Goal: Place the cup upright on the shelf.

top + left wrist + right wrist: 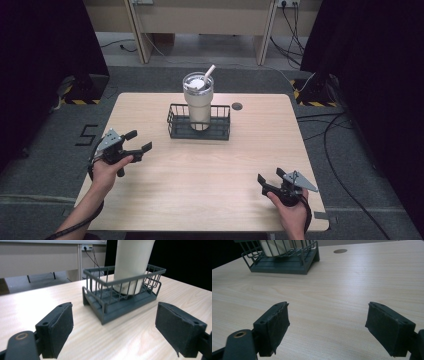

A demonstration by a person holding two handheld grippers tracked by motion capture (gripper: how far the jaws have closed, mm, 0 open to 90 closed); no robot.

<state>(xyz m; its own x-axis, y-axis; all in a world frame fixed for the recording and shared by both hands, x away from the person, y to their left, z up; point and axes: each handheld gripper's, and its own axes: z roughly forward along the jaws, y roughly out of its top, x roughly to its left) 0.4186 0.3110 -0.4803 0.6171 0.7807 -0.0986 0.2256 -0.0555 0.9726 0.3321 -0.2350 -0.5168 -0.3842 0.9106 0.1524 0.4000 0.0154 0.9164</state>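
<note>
Tabletop (210, 170): pale wood grain, rounded corners, standing on grey floor.
Basket (220, 131): dark wire, directly on the tabletop, near the far edge at centre.
Hole (237, 106): small dark round port, just right of the basket.
</note>
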